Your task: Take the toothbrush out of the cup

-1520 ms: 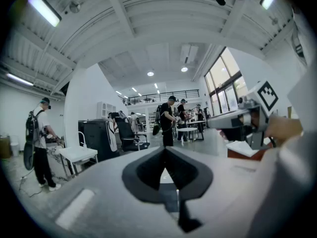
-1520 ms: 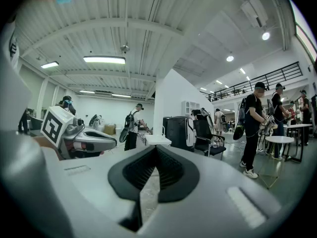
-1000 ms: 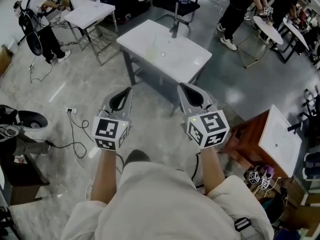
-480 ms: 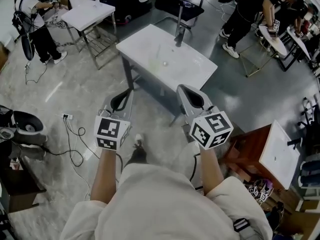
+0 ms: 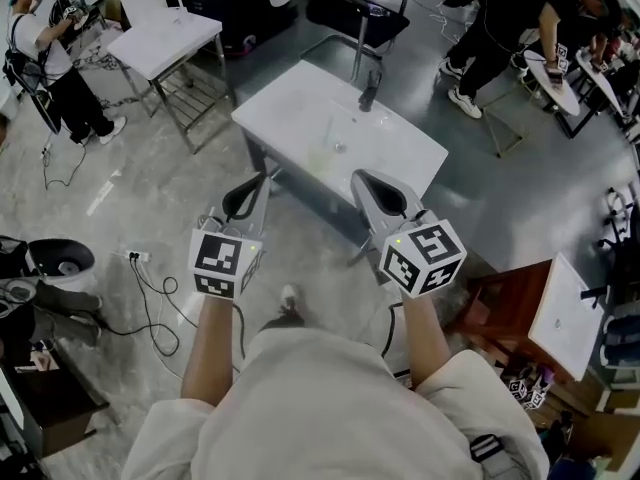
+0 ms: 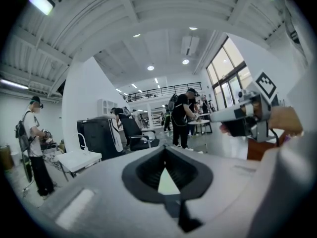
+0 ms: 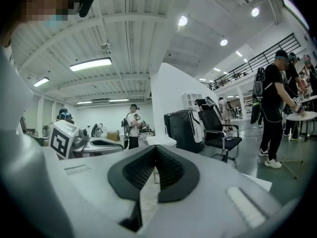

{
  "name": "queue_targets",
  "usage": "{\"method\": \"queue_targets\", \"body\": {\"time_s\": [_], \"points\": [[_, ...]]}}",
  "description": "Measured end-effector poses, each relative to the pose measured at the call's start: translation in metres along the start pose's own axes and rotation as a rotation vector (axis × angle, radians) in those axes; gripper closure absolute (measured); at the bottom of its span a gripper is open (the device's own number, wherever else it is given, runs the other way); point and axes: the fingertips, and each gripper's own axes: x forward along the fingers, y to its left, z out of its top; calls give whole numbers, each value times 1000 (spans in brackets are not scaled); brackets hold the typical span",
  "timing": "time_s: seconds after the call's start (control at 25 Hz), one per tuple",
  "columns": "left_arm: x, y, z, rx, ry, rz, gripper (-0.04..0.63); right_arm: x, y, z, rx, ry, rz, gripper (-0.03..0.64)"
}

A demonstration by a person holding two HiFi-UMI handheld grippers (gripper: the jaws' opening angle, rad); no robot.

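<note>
A white table (image 5: pixel 300 103) stands ahead of me on the grey floor. A small dark cup-like thing (image 5: pixel 370 94) stands near its far edge; a toothbrush is too small to make out. A tiny pale object (image 5: pixel 340 148) lies mid-table. My left gripper (image 5: pixel 262 179) and right gripper (image 5: pixel 357 176) are held side by side in front of the table's near edge, both shut with nothing between the jaws. The left gripper view shows its pads (image 6: pixel 148 170) meeting at the tip; in the right gripper view the pads (image 7: pixel 173 170) do the same.
A white folding table (image 5: pixel 165 33) and a black office chair (image 5: pixel 345 3) stand beyond. People stand at far left (image 5: pixel 45 58) and far right (image 5: pixel 500 18). Cables (image 5: pixel 150 278) trail on the floor at left. A wooden stand with a white top (image 5: pixel 570 313) is at right.
The white table has come nearer and lower in the head view as I walk toward it. Both grippers keep the same shut pose side by side.
</note>
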Motion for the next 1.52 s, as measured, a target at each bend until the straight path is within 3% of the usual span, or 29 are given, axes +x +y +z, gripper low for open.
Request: {"method": "queue_targets", "body": {"time_s": [0.48, 0.6, 1.28, 1.52], "points": [[63, 72, -24, -23, 31, -48, 592, 96, -48, -19, 22, 76, -93, 609], [81, 86, -34, -30, 39, -68, 592, 119, -59, -27, 15, 101, -104, 568], [173, 142, -116, -122, 112, -119, 592, 207, -150, -107, 123, 259, -197, 480], [210, 150, -143, -149, 153, -119, 592, 245, -180, -140, 176, 324, -174, 465]]}}
